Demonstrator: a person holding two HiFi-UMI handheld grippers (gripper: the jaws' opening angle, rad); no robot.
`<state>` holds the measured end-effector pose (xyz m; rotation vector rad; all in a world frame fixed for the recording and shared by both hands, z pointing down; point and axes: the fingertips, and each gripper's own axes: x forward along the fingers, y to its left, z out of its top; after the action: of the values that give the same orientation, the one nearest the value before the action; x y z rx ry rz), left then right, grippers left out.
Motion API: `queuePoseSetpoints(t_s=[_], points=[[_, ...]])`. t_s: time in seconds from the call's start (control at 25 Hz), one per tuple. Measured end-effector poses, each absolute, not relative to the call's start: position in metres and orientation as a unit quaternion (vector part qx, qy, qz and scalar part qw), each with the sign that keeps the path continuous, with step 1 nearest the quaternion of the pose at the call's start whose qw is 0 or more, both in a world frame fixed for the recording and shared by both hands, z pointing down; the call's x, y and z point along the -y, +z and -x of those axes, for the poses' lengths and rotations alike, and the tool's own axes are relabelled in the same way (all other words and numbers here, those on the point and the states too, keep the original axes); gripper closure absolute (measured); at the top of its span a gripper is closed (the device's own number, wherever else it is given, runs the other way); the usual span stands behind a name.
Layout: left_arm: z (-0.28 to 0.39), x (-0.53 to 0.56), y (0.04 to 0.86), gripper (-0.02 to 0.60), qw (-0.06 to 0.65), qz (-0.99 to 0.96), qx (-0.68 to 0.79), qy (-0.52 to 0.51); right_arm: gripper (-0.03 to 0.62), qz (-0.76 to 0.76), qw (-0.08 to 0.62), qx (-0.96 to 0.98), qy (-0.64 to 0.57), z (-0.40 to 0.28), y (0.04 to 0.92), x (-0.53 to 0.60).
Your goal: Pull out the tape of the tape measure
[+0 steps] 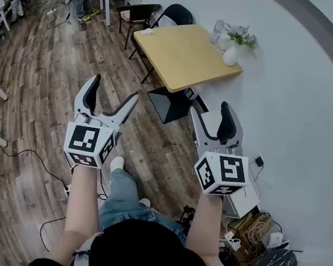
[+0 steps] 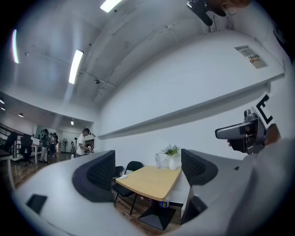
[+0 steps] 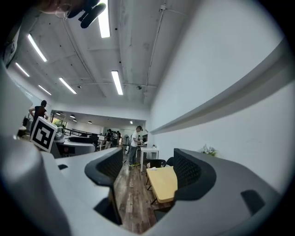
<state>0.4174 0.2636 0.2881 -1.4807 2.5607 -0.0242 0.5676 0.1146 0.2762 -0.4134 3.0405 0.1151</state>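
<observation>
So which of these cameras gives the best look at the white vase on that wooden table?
The head view: the white vase stands unobstructed at the wooden table's corner by the wall, greenery on top. The left gripper view shows it smaller, side-on. The right gripper view shows only the greenery, over a jaw.

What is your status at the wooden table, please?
Left tongs and right tongs open, empty, short of wooden table. Tape measure not made out. Only floor between.
</observation>
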Motion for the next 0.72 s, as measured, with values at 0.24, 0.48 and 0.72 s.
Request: queuePoseSetpoints(t_s=[0.24, 0.48, 0.72], points=[[-0.388, -0.262, 0.29, 0.149, 0.089, 0.488, -0.868, -0.007, 0.26, 0.132, 0.04, -0.99, 0.024, -0.545, 0.274, -0.107], [-0.34, -0.249, 0.29, 0.15, 0.099, 0.49, -0.866, -0.012, 0.259, 0.135, 0.04, -0.989, 0.049, -0.496, 0.269, -0.092], [-0.269, -0.236, 0.289, 0.15, 0.097, 0.491, -0.866, -0.013, 0.259, 0.134, 0.046, -0.989, 0.039, -0.423, 0.268, -0.074]])
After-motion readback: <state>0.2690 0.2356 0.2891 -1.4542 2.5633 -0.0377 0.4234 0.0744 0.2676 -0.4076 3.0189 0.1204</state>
